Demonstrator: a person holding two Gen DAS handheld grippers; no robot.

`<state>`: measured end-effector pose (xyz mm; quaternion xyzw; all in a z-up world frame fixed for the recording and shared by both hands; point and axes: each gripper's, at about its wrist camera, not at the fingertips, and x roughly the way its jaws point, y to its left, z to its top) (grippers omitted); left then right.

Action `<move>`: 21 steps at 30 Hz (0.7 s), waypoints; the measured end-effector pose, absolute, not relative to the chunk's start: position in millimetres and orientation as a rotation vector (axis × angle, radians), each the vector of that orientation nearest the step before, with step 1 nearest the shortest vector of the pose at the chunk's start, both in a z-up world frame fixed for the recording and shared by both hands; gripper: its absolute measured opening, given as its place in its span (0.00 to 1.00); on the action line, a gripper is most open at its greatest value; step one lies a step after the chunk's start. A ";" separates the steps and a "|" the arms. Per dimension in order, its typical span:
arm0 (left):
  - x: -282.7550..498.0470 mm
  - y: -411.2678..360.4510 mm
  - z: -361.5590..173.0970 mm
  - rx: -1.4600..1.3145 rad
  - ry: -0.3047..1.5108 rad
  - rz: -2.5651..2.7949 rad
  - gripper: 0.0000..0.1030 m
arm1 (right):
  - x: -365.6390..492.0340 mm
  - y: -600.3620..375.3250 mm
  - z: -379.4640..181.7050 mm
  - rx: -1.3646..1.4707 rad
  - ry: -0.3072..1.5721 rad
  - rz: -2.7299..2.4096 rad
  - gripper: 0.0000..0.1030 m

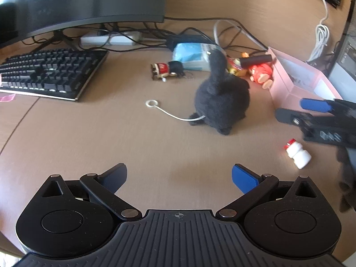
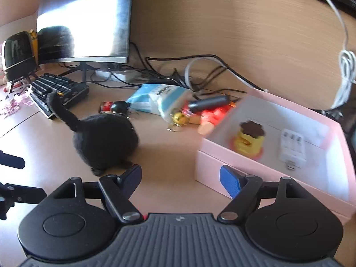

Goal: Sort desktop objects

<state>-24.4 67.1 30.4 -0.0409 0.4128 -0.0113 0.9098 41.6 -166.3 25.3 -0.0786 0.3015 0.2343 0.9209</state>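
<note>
the pink box (image 2: 222, 166) sits at the right of the right wrist view, open, and already holds two things: a yellow toy with a dark flower-shaped top (image 2: 250, 139) near its middle and a white block-shaped gadget (image 2: 291, 148) just beside it to the right. so the sorting looks partly done. much is left on the table (image 1: 111, 144). just outside the box's left wall lies a heap touching or overlapping: a red figurine (image 2: 211, 116), a gold trinket (image 2: 178, 118), a dark cylindrical stick (image 2: 209, 102) and a blue-and-white packet (image 2: 155, 99). further left in that view a small red-and-black doll (image 2: 113, 106) lies apart from the heap. a black plush toy (image 1: 221, 98) with a raised tail stands in the middle of the left wrist view, a white cord with a ring (image 1: 152, 104) trailing from it to the left. a small white bottle with a red cap (image 1: 297, 153) lies on its side at the right of that view, below the box and well apart from the heap. the right tool (image 2: 180, 182) hangs near the box's front left corner with its fingers spread and nothing between them. the left tool (image 1: 179, 176) is also spread wide and empty, over bare table at the bottom of its view. keyboard (image 1: 49, 73), monitor (image 1: 89, 2) and cables behind appear to be fixtures, not things to sort. by my reckoning most of the loose items are not yet in the box.
</note>
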 end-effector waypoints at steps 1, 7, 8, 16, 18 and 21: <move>-24.0 68.6 29.9 -0.089 0.850 -0.015 1.00 | 36.6 -164.8 27.0 -0.166 0.611 0.500 0.76; -21.6 66.2 24.1 -0.117 0.859 -0.021 1.00 | -7.1 -177.6 27.4 -0.256 0.609 0.521 0.80; -21.0 63.7 22.9 -0.115 0.863 -0.028 1.00 | -13.2 -180.0 23.3 -0.279 0.626 0.519 0.80; -19.0 49.7 25.2 -0.088 0.859 -0.069 1.00 | -14.8 -194.4 7.9 -0.365 0.637 0.290 0.80; -18.7 51.2 25.1 -0.091 0.861 -0.065 1.00 | -15.5 -197.6 14.9 -0.304 0.634 0.337 0.80; -20.1 53.8 24.9 -0.088 0.863 -0.060 1.00 | -16.5 -196.4 19.6 -0.225 0.640 0.427 0.76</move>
